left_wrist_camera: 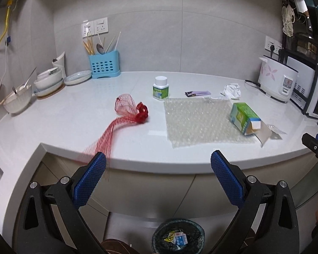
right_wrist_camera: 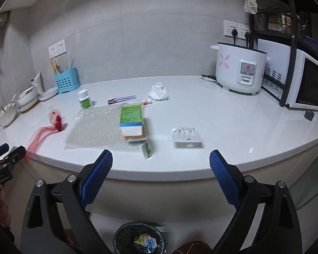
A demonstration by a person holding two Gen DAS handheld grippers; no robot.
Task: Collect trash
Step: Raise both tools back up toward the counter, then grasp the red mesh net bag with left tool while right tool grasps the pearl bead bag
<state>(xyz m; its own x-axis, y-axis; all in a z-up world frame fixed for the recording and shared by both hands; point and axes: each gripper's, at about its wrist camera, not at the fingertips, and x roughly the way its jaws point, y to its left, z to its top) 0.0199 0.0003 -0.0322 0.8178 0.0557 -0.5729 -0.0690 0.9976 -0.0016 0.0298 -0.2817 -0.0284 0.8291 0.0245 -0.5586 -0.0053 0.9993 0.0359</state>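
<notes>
Your left gripper (left_wrist_camera: 158, 160) and right gripper (right_wrist_camera: 161, 160) both hung spread wide and empty, short of the counter (right_wrist_camera: 222, 118) edge. Trash lay on top: red mesh bag (left_wrist_camera: 128, 111) trailing over the edge, bubble wrap (left_wrist_camera: 199, 120), green carton (right_wrist_camera: 132, 121), blister pack (right_wrist_camera: 187, 136). Waste bin (right_wrist_camera: 125, 232) stood below on the floor.

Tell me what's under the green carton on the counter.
The green carton lies on the bubble wrap sheet, its open end past the sheet's edge. Whatever sits directly beneath the carton is hidden.
</notes>
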